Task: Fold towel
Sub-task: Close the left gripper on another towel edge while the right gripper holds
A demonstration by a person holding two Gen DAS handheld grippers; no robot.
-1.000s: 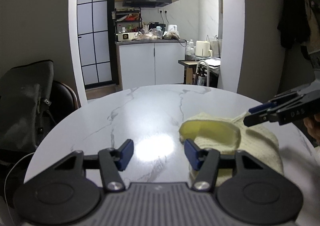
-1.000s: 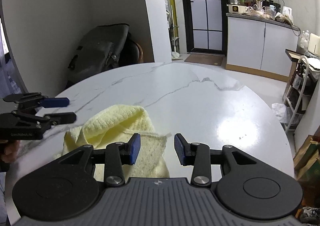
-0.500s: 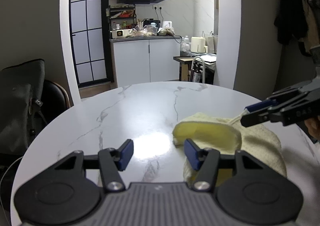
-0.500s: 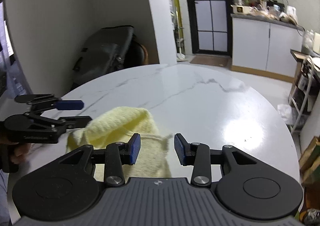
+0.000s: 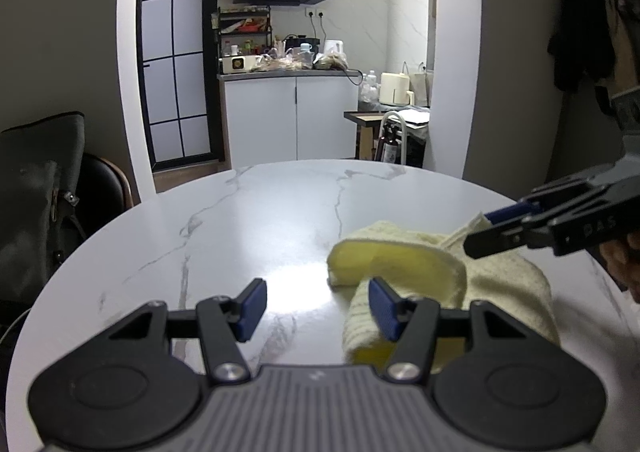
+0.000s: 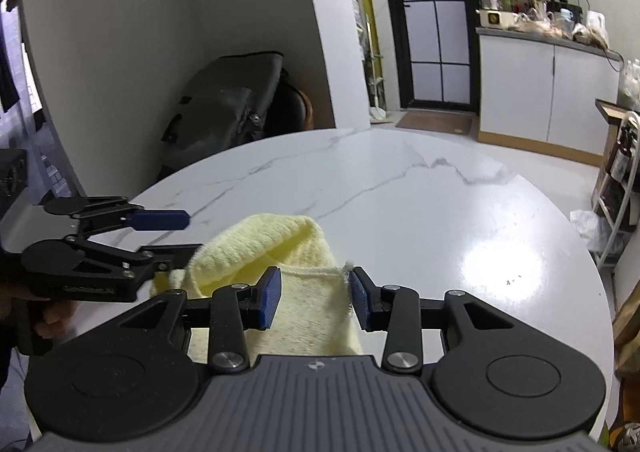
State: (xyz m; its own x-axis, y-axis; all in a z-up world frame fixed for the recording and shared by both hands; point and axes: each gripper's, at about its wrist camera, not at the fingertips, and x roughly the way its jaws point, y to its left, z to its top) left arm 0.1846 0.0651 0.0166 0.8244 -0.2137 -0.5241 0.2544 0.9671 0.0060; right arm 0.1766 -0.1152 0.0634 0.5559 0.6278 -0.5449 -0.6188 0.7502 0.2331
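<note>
Right hand-held gripper [image 6: 314, 284] stands about half closed with the hemmed edge of the pale yellow towel [image 6: 280, 240] stretched from one blue pad to the other. That edge is lifted off the white marble worktop [image 6: 420, 212], so I judge it pinched rather than merely resting there. The rest of the towel lies bunched on the near part of the worktop, with a loose fold arched up toward the middle. The left hand-held gripper [image 5: 316, 292] is spread wide with nothing between its pads, its right finger over the near end of the fold. Over the last second little has changed, except that the left one has edged in closer beside the fold. That suggests the first fold is only half made and the second hand is lining up to take hold or pin it down. No basket, bin or other container stands on the worktop.
</note>
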